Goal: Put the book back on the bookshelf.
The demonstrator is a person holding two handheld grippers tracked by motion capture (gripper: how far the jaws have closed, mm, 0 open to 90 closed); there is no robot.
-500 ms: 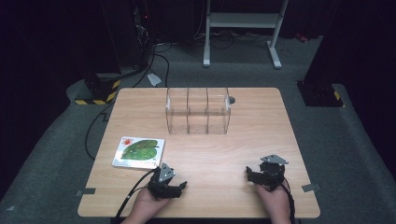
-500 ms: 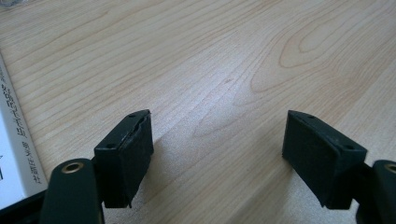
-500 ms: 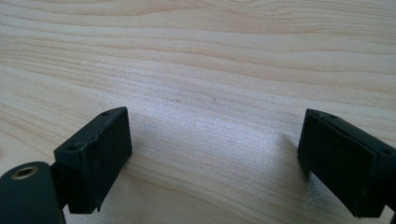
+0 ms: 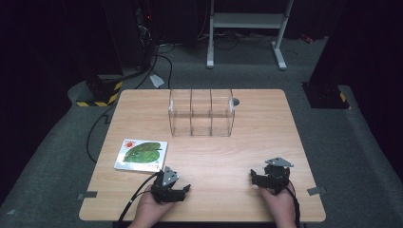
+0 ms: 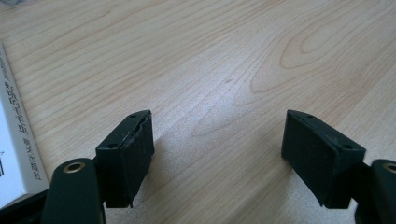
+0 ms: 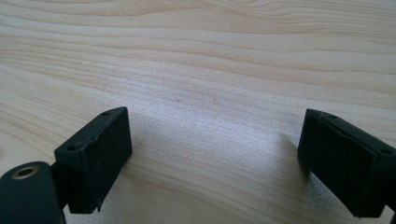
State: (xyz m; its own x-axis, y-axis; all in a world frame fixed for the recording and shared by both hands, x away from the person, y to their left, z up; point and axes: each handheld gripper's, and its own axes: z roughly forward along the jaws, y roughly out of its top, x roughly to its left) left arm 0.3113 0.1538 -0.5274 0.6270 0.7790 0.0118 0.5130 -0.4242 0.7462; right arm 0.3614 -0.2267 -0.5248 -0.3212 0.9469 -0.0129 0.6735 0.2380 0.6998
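Hands rest low so I can start: from the high view, my left gripper [image 4: 172,189] sits just right of the flat green-and-white picture book [image 4: 141,155]. Its own view shows jaws apart, book edge [image 5: 16,140] beside them. My right gripper [image 6: 219,163] gapes over bare wooden table [image 6: 210,56]

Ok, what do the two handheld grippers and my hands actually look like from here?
Both are black two-jaw units. The left gripper and right gripper each carry a grey three-cornered plate on top and trail a black cable toward the table's near edge. In the gripper views the jaws end in blocky black pads with small screw holes, on arms with a brass-coloured pivot. The hands look bare, no sleeve visible.
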